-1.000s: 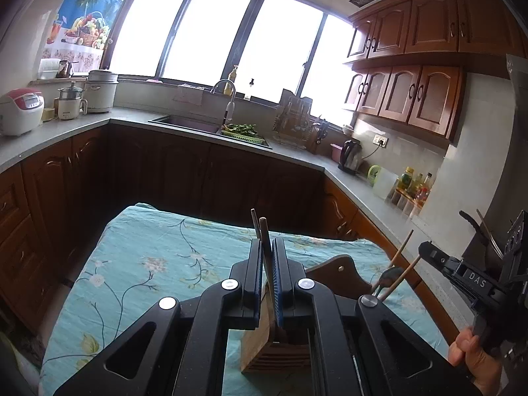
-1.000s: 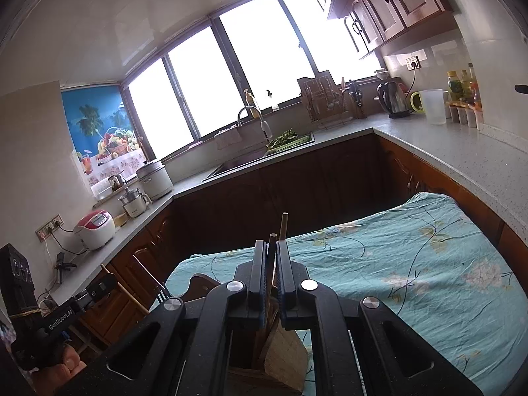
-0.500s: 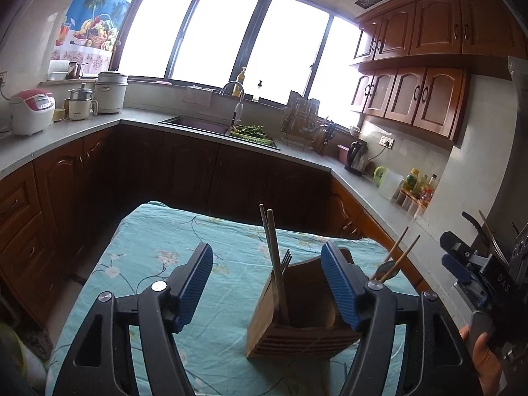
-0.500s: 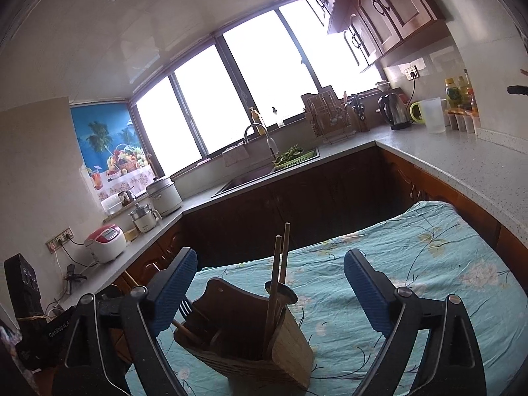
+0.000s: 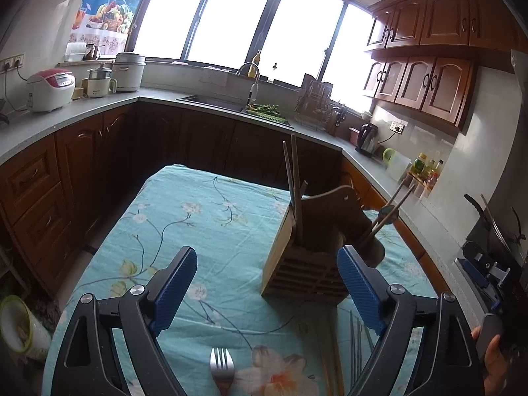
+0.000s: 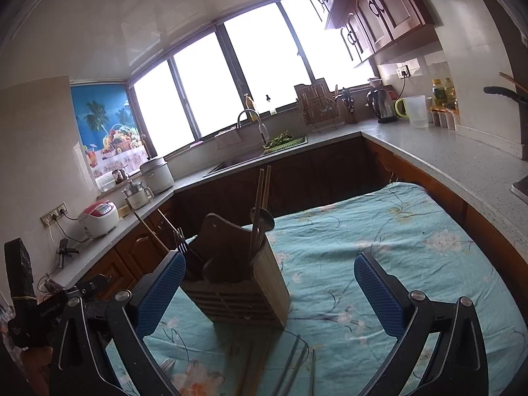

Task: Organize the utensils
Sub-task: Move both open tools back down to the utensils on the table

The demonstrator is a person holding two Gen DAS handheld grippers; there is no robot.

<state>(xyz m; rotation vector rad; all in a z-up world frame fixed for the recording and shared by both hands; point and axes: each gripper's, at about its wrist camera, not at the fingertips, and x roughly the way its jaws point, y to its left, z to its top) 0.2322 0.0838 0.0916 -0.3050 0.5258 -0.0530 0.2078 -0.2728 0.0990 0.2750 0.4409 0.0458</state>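
- The left gripper [image 5: 266,292] has its jaws opening, with nothing pinched: only the cloth lies between the blue pads [image 5: 175,287], and the wooden holder [image 5: 303,264] sits ahead of the right-hand pad without touching it.
- The right gripper [image 6: 270,292] also has its jaws opening, and they stand wide. The holder [image 6: 237,283] stands between the 2 pads but apart from both, so it is not gripped.
- The holder rests upright on the blue flowered tablecloth [image 5: 211,217], with 2 chopsticks [image 5: 293,181] standing in 1 compartment, 2 more leaning out at its far side, and fork tines and a ladle showing in others.
- Loose pieces remain on the cloth close to the cameras: a fork [image 5: 221,368] and several thin metal chopsticks [image 6: 293,359] beside wooden ones.
- Risk 1: a wide jaw swinging down toward the loose pieces could clip the holder's corner and tip it, since tall chopsticks probably make it top-heavy.
- Risk 2: thin metal chopsticks lying flat on soft cloth may slip from the pads, or the pads may catch a fold of cloth and drag the holder with it.
- Risk 3: both grippers work near the same spot, so they could collide.
- Risk 4: the leaning chopsticks could be knocked out by a passing gripper.
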